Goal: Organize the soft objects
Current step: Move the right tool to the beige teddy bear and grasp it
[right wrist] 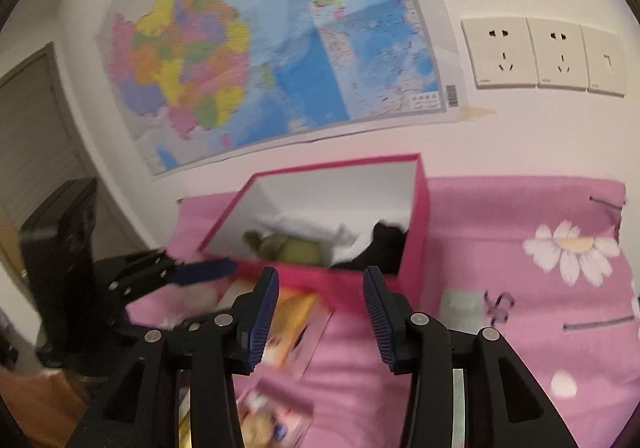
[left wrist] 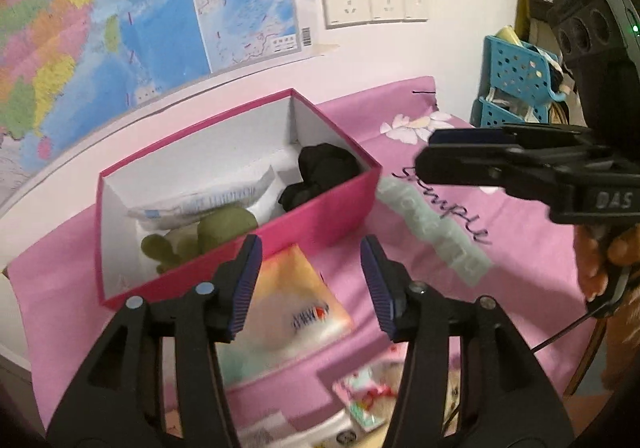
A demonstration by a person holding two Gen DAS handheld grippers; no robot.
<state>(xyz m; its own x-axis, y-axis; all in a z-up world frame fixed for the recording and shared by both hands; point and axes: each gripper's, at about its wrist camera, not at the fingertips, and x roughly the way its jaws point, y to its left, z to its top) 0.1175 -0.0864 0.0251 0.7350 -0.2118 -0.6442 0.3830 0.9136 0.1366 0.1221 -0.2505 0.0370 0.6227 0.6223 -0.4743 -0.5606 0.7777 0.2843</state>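
Pink cloth reads "Simple"; the right tool body reads "DAS". Mint towel roll lies beside the pink box, long axis running away from it. Left tool and right tool both gape wide, holding nothing.

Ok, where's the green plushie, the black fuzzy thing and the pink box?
green plushie (left wrist: 224,226), left wrist view, on its round body.
black fuzzy thing (left wrist: 324,168), left wrist view, on its upper lump.
pink box (left wrist: 320,222), left wrist view, on its near outer wall.
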